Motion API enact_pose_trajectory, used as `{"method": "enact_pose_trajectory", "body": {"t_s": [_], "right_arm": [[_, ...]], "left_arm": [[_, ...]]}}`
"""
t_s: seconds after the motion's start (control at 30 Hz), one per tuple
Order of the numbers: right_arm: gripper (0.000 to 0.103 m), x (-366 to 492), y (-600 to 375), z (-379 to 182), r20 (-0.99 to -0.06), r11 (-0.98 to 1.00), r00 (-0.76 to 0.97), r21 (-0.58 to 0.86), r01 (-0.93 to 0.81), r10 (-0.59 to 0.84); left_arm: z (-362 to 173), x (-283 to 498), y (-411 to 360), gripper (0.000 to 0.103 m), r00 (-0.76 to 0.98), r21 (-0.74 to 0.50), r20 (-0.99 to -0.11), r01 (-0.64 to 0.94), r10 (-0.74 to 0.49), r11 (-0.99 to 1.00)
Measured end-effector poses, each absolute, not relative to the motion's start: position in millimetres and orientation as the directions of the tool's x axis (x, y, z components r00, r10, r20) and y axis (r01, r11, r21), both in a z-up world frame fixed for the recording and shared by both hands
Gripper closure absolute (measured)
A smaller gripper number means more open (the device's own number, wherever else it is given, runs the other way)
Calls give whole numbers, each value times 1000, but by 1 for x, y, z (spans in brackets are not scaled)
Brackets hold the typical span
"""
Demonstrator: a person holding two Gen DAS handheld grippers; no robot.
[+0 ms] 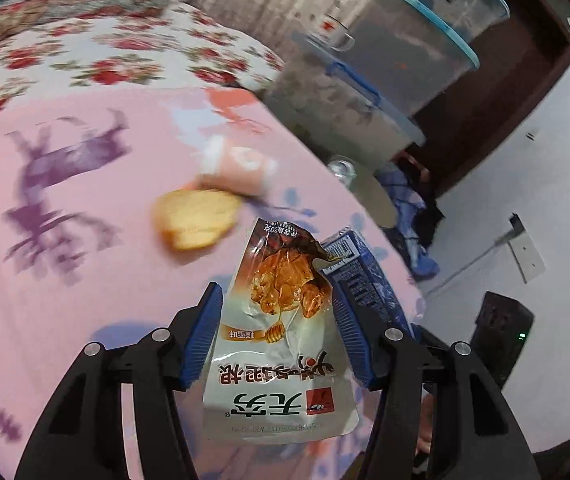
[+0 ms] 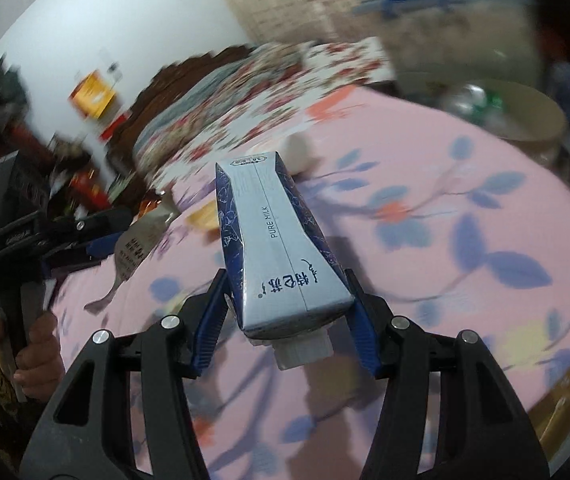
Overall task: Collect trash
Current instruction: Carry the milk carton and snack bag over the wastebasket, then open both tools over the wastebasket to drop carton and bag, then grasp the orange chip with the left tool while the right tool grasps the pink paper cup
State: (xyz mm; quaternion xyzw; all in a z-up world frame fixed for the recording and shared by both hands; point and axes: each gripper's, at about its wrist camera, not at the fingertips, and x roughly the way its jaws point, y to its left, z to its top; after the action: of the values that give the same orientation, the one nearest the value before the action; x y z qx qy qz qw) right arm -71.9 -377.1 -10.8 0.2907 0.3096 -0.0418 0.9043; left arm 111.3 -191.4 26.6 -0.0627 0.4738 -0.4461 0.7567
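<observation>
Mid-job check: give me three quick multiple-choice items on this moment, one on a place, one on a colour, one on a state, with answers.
1. Where is the orange peel?
A. On the pink bedspread
B. In the left tool
C. Inside the storage bin

2. What colour is the milk carton?
A. Red and yellow
B. Blue and white
C. Green

3. What is the left tool doing?
A. Open and empty
B. Shut on a snack wrapper
C. Shut on a bottle

Answers:
1 A, the peel lies on the pink bedspread ahead of the tool.
2 B, blue sides with a white panel reading PURE MILK, held in the right tool.
3 B, both pads press the snack wrapper.
</observation>
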Motion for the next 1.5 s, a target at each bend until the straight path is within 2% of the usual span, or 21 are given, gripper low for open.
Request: {"method": "enact_pose_trajectory", "body": {"t_s": [0.2, 0.4, 0.67, 0.7, 0.77, 0.8, 0.83, 0.9, 1.1, 1.23, 1.33, 1.5], "right_arm": [[45, -86, -443, -16, -567, 739, 824, 558, 377, 7], [45, -95, -532, -25, -555, 584, 827, 642, 496, -92], [45, -75, -627, -40, -570, 381, 798, 706, 598, -195], [45, -67, -639, -42, -578, 366, 789, 702, 611, -208], [39, -49, -659, -46, -599, 351, 772, 691, 632, -213], [25, -37, -669, -51, -614, 349, 764, 684, 640, -197], [21, -34, -672, -56, -617, 343, 763, 686, 642, -193], [21, -37, -668, -59, -597, 333, 779, 706, 624, -194], [22, -61, -629, -50, -538, 395, 808, 705, 588, -242], [29, -65, -599, -42, -517, 443, 823, 696, 565, -237], [36, -55, -575, -35, -502, 490, 847, 702, 517, -175], [37, -8, -527, -21, -505, 618, 863, 683, 389, 14]], "left_arm": [[28, 128, -280, 49, 45, -523, -678, 672, -734, 524], [31, 147, -404, 49, -61, -508, -707, 737, -705, 446], [18, 170, -552, 45, -70, -444, -758, 784, -649, 434], [15, 175, -568, 43, -50, -438, -761, 775, -647, 455], [8, 183, -589, 12, -18, -437, -765, 748, -643, 499], [6, 187, -595, 12, -7, -443, -766, 731, -643, 519], [2, 190, -599, 12, -17, -464, -761, 712, -648, 526], [-4, 191, -595, 12, -66, -511, -745, 696, -664, 504], [-8, 176, -545, 13, -93, -508, -738, 729, -668, 459], [-2, 150, -489, 13, -112, -525, -707, 746, -699, 411], [-5, 124, -438, 13, -114, -506, -712, 767, -692, 394], [-9, 101, -351, 13, -108, -509, -708, 763, -698, 399]]}}
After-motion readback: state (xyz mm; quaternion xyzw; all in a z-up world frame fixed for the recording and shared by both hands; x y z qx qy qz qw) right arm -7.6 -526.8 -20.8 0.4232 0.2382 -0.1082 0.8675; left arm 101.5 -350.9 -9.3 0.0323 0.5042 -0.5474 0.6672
